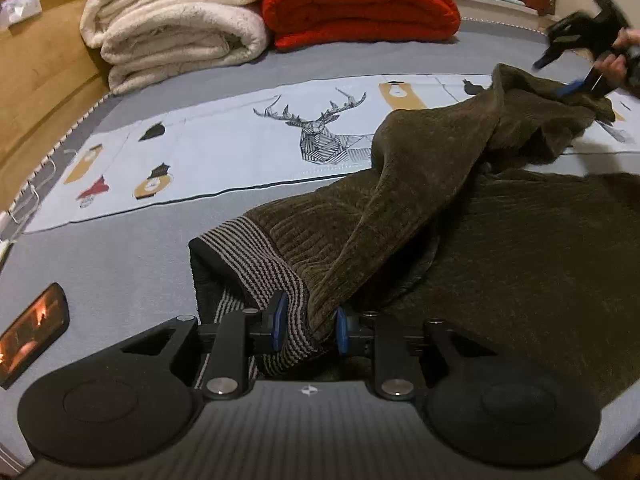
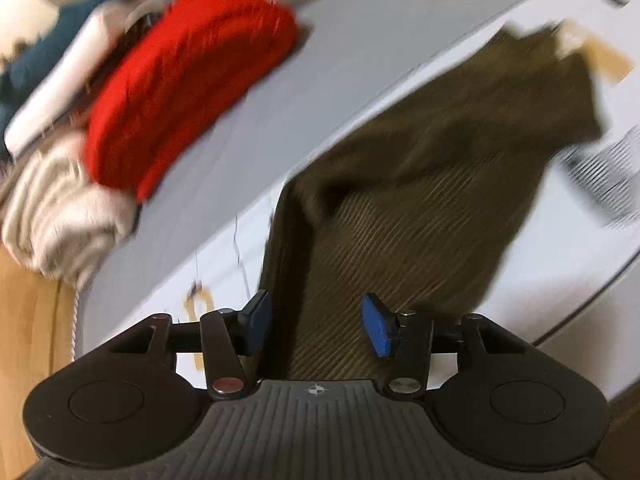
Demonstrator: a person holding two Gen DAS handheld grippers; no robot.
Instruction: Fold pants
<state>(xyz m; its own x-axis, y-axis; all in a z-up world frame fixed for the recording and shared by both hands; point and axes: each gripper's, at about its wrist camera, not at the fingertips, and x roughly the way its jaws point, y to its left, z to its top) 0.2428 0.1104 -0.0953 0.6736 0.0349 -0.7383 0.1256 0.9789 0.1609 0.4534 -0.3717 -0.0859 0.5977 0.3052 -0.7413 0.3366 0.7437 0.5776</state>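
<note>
1. The left gripper (image 1: 308, 328) had its 2 blue pads pinched together on the striped waistband (image 1: 256, 256) of the pants (image 1: 420, 200), near the front edge of the bed (image 1: 120, 264). My guess was that it gripped there to anchor that end while the other end was moved.
2. The right gripper (image 2: 316, 326) had its jaws apart, with ribbed olive cloth running between them but clamped by neither pad. In the left wrist view the same gripper (image 1: 576, 60) hung over the far right of the bed, just above the raised leg end. It looked as if it had either let go or was about to take hold; I couldn't say which.
3. The pants lay spread across the right half of the bed, 1 leg pulled up into a twisted ridge over the flat part. The fold looked barely begun.
4. Beneath them lay a pale printed sheet (image 1: 224, 152) with a deer drawing (image 1: 320, 132), and it gave a flat place for folding.
5. At the far left corner sat a cream blanket (image 1: 176, 20) and a red blanket (image 1: 360, 4), stacked well apart from the work. The right wrist view was blurred.
</note>
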